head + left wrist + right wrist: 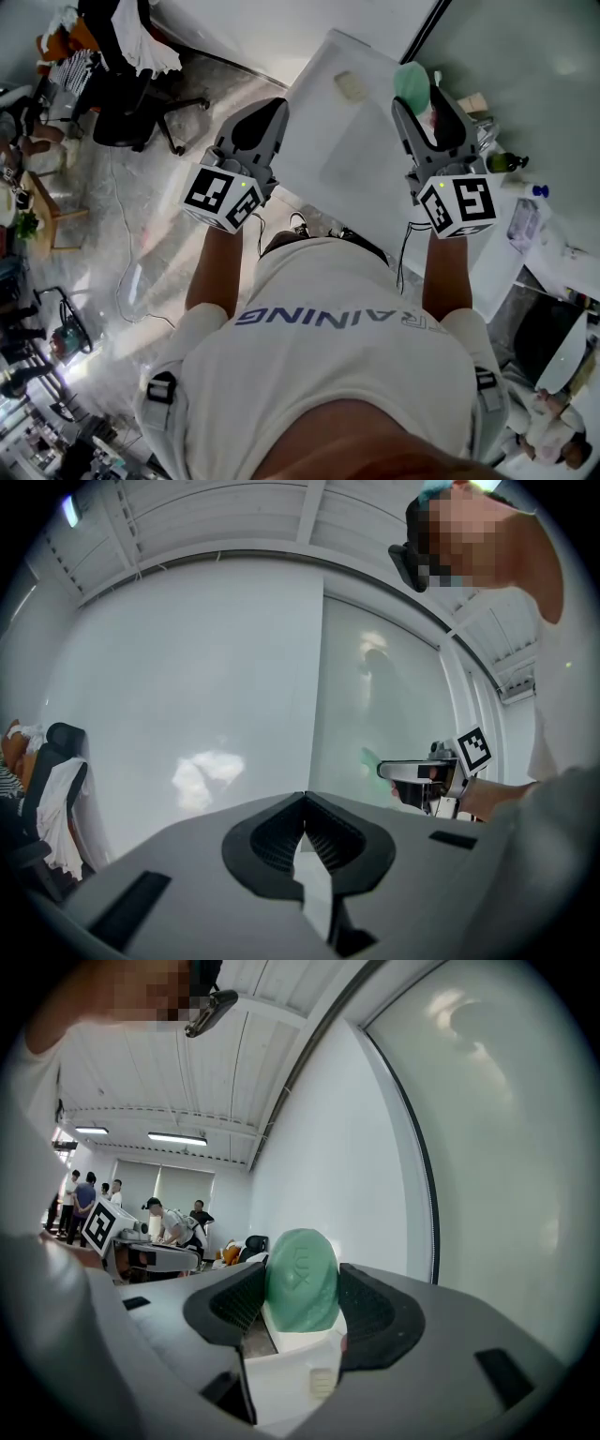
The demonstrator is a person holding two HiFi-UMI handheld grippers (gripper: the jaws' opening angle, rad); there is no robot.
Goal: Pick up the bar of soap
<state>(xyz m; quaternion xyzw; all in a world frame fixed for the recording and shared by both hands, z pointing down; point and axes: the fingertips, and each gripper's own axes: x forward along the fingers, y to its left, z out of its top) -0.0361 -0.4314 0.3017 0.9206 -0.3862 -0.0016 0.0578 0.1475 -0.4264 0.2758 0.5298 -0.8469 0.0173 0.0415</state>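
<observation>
The bar of soap (300, 1281) is a green oval, and my right gripper (302, 1296) is shut on it, holding it upright in the air. In the head view the soap (411, 82) sticks out past the right gripper (417, 105) above the white table (366, 164). My left gripper (268, 111) hovers over the table's left edge, shut with nothing between its jaws. The left gripper view shows its jaws (305, 803) closed tip to tip, with the right gripper (427, 771) off to the right.
A pale flat object (352, 86) lies on the far part of the table. Bottles and clutter (506, 161) crowd the shelf to the right. A black office chair (131, 103) stands on the floor at left. Several people (141, 1218) stand far back.
</observation>
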